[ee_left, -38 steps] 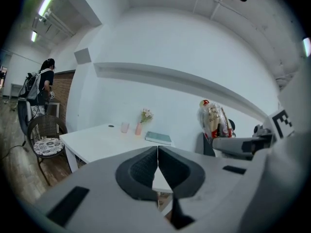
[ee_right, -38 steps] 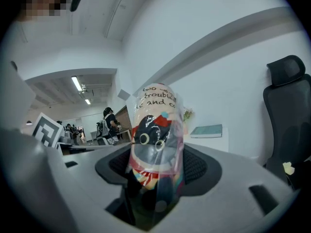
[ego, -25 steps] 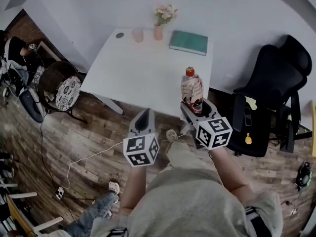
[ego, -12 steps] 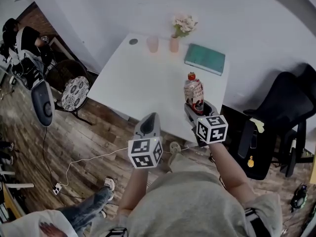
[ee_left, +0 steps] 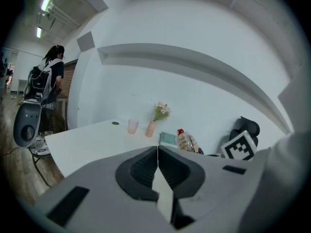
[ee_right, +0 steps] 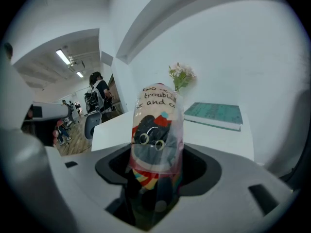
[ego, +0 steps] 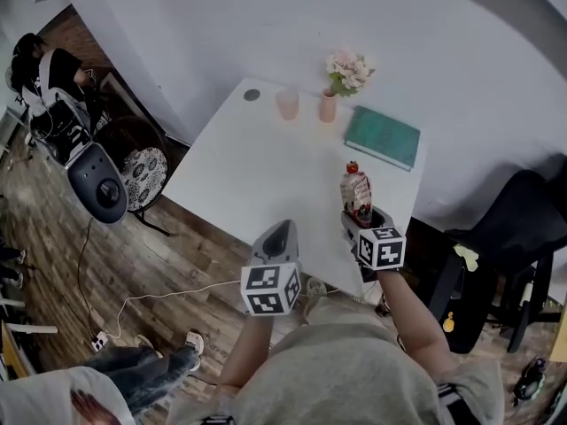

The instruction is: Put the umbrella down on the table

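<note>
Table (ego: 257,175) centre and near edge bare; cup (ego: 287,104), vase (ego: 328,107), book (ego: 382,137) line far edge.

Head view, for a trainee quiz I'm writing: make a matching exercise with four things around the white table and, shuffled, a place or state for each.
1 umbrella
2 book
3 cup
4 left tongs

A shut, empty
B flat near the table's far right corner
C gripped in the right tongs
D left of the flower vase

Pairs: 1-C, 2-B, 3-D, 4-A
</note>
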{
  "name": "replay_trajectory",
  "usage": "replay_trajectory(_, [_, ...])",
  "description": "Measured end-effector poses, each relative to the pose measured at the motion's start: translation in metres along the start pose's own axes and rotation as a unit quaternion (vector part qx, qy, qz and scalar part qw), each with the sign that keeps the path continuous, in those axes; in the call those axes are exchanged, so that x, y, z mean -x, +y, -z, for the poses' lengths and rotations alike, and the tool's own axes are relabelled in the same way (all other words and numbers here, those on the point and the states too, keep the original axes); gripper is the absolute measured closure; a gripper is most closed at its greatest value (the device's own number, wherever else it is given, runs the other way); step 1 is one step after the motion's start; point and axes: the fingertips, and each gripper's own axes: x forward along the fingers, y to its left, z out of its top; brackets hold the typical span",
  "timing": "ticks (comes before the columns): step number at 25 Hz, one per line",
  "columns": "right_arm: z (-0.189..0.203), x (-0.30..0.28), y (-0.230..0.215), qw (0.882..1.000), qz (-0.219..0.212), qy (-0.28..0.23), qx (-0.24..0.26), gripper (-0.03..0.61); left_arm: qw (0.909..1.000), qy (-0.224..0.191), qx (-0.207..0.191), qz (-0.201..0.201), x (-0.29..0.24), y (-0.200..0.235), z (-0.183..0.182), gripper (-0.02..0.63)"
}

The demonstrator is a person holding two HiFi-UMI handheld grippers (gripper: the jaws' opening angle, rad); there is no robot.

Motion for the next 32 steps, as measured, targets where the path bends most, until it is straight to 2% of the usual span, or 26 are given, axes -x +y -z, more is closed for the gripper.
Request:
replay_trajectory(12, [0.019, -0.049, -0.025, 0.997, 0.014, 0.072, 0.008, 0.314, 0.9998, 0.016, 0.012, -0.01, -0.036, 0.012, 0.002, 0.606])
replay_trajectory(17, [0.034, -0.075, -0.033, 0.994, 0.012, 0.112, 0.001, 0.314, 0.9996, 0.025, 0.011, -0.01, -0.052, 0.012, 0.004, 0.606])
replay_trajectory(25, [0.051, -0.099, -0.046, 0.984, 0.036, 0.173, 0.004, 0.314, 0.9993, 0.033, 0.011, -0.01, -0.072, 0.016, 0.004, 0.606])
replay_trajectory(32, [0.055, -0.101, -0.047, 0.981, 0.039, 0.191, 0.011, 0.313, 0.9993, 0.034, 0.011, -0.011, -0.074, 0.015, 0.005, 0.606])
